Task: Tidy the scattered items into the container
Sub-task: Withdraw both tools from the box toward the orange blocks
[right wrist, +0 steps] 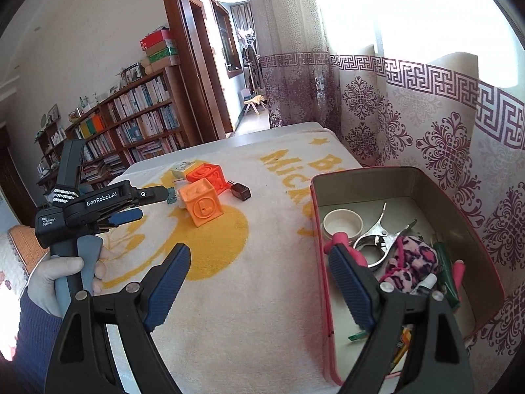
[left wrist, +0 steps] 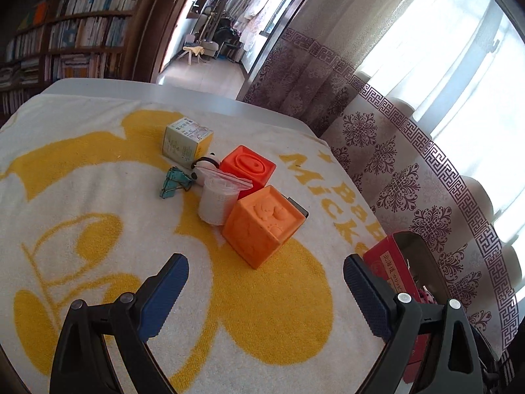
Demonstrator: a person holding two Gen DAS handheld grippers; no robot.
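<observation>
Several items already sit in the tin [right wrist: 387,180] at the right edge of the tabletop: a white lid [right wrist: 343,223], metal tongs [right wrist: 380,236], a leopard-print pouch [right wrist: 410,259], and some pens or tubes I can't tell apart.

Left on the towel [left wrist: 98,197], clustered near the middle: two orange blocks [left wrist: 262,223] [left wrist: 247,165], a white cup in a zip bag [left wrist: 218,200], teal binder clips [left wrist: 174,182], a small carton [left wrist: 187,141], a panda toy [left wrist: 205,167] partly hidden, and a small dark box [right wrist: 241,191]. Roughly half done, I'd judge.

Left gripper [left wrist: 265,279]: fingers spread, empty, aimed at the near block. Right gripper [right wrist: 259,269]: fingers spread, empty, straddling the tin's near wall.

Surface: white-and-yellow cartoon towel covering the tabletop. Room: bookshelves [right wrist: 131,124], open doorway [right wrist: 226,65], and patterned curtains [right wrist: 426,115] over a bright window.
</observation>
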